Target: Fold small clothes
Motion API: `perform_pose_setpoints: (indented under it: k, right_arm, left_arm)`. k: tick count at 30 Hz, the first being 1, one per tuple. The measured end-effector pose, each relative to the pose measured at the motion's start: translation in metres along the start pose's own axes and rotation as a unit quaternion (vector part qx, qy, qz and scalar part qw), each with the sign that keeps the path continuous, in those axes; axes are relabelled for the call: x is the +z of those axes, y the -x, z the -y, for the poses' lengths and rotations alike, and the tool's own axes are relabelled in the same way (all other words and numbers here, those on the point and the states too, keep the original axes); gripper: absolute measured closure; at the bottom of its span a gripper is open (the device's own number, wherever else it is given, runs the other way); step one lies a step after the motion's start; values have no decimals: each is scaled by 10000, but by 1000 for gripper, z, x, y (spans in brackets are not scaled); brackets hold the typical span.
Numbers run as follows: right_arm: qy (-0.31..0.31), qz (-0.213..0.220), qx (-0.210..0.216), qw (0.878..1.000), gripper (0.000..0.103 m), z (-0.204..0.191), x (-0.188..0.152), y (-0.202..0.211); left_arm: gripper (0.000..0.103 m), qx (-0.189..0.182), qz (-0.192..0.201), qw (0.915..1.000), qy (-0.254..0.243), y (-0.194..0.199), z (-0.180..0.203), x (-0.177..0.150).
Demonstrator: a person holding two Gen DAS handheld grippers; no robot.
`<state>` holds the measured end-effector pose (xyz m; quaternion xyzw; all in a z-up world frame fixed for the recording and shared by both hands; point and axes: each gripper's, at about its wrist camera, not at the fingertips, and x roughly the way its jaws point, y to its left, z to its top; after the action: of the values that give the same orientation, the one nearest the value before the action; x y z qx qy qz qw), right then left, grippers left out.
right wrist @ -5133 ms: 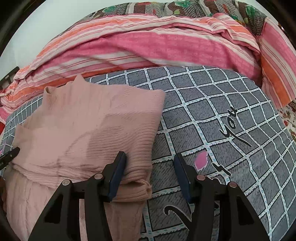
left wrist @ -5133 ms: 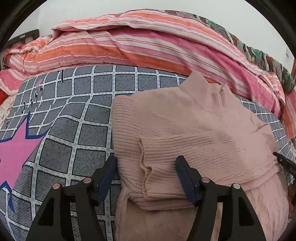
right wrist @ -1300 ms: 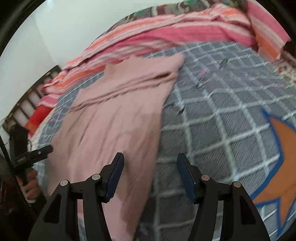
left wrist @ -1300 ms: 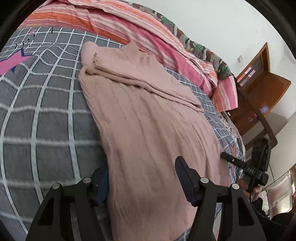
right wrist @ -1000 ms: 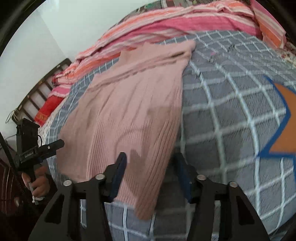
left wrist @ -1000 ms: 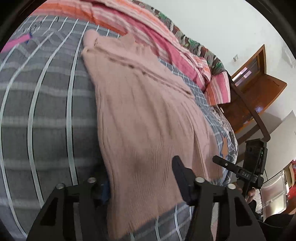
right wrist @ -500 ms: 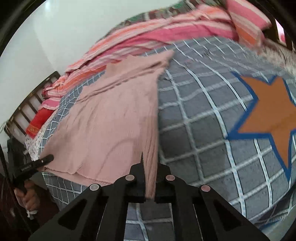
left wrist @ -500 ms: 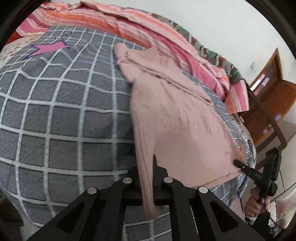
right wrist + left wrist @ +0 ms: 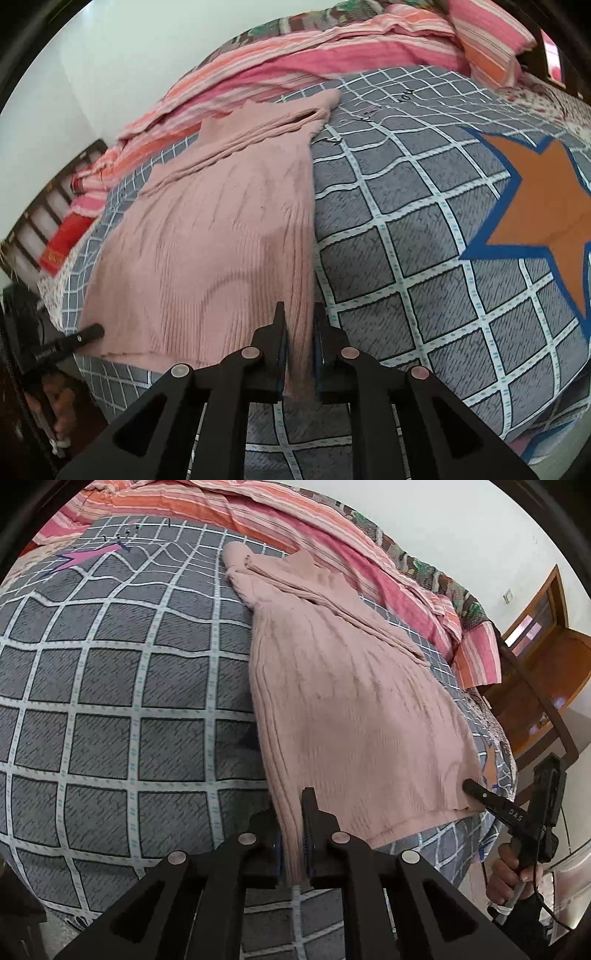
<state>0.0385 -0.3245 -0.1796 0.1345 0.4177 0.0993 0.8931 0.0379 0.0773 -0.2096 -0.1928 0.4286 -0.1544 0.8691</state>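
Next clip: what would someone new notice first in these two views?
A pink sweater lies spread down the grey checked sheet, its near hem corners pinched by the left gripper and right gripper. An orange star marks the sheet at right, with a striped quilt bunched behind.

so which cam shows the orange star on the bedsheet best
The right wrist view: the orange star with its blue outline sits large at the right of the grey checked bedsheet. The left wrist view shows only a sliver of it past the pink sweater.

Bed [image 9: 110,709], grey checked cover: pink sweater [image 9: 351,709], striped quilt [image 9: 332,542].
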Motion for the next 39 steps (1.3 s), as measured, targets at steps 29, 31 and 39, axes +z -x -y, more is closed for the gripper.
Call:
perform_pose_setpoints:
  k: [29, 31, 39]
  right_arm:
    - [16, -59, 377, 9993, 98, -9, -4, 8]
    - [-94, 122, 594, 9981, 98, -7, 1, 21]
    - [-229, 781, 877, 9928, 98, -16, 33, 65]
  left_arm:
    - [97, -428, 258, 9972, 561, 14, -9, -3]
    - [97, -590, 410, 9956, 604, 28, -6, 3]
    - [97, -969, 903, 9873, 882, 74, 4, 38]
